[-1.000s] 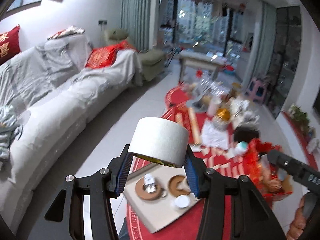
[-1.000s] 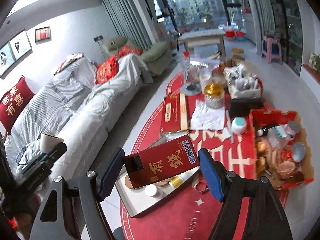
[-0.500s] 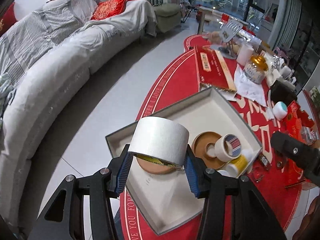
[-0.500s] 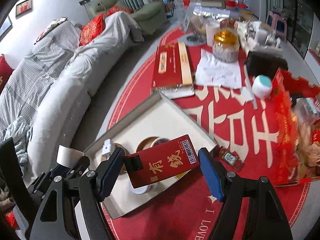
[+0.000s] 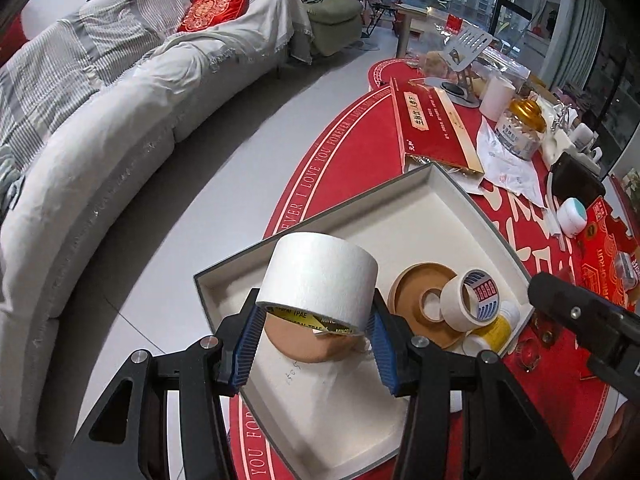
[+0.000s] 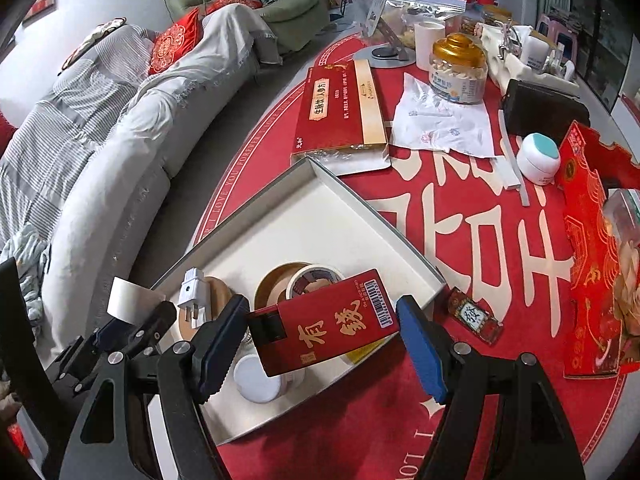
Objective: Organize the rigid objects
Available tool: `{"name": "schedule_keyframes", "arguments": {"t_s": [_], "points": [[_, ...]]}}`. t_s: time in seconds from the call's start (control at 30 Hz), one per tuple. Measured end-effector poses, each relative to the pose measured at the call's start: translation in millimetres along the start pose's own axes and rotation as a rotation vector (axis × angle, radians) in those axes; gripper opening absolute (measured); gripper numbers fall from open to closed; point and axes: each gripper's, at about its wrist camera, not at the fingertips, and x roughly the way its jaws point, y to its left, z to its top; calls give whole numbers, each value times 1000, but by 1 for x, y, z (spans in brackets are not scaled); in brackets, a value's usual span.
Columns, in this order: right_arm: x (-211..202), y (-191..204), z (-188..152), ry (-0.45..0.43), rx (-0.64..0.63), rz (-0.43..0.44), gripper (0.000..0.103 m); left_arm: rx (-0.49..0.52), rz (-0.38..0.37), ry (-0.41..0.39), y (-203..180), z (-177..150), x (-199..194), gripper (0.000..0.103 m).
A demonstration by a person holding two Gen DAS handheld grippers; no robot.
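From the left wrist, the left tongs [image 5: 316, 340] are clamped on the white tape roll [image 5: 318, 278] by its flat ends, above the tray [image 5: 460, 196]. It looks light and stiff, though squeezable.

From the right wrist, the right tongs [image 6: 318, 346] grip the red box [image 6: 326, 322] endwise over the tray's near corner; thin card, probably easily dented.

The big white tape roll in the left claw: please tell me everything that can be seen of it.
The white tape roll is wide, with a matte, paper-like outer surface and a yellow-and-black printed label inside its core. It lies on its side, core facing the camera. The left claw grips it by its two flat ends between blue ribbed pads, above the grey-rimmed white tray; nothing else appears to touch it.
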Motion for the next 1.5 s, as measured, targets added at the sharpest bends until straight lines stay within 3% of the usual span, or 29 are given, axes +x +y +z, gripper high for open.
{"name": "schedule_keyframes", "arguments": {"t_s": [0.4,0.47,0.5,0.53,0.57,0.6,0.8,0.93,1.07,1.27,1.37,1.43,1.5], "points": [[33,9,13,21,29,27,76,37,-6,20,-10,5,27,54],[42,10,13,41,22,56,77,62,-24,18,-16,5,31,73],[46,9,12,56,10,73,78,74,-27,21,-19,4,33,91],[48,8,12,61,0,70,82,85,-25,21,-21,3,33,101],[46,7,11,55,-5,61,95,94,-21,15,-24,2,33,103],[41,3,10,25,-12,49,102,99,-25,6,-25,1,31,103],[15,-43,-4,-60,-7,-67,102,52,-77,18,-17,-3,24,103],[23,-96,-23,13,45,-207,102,37,-84,8,-7,-15,10,103],[32,-131,-35,66,59,-266,102,43,-92,5,1,-32,-4,103],[48,-129,-44,82,-151,-327,101,22,-111,38,9,-53,-11,103],[65,-121,-46,121,-257,-318,88,17,-111,63,12,-64,-11,103],[69,-117,-42,106,-280,-312,87,7,-110,80,16,-70,-10,103],[71,-120,-37,114,-256,-265,73,2,-104,91,18,-75,-10,103]]}}
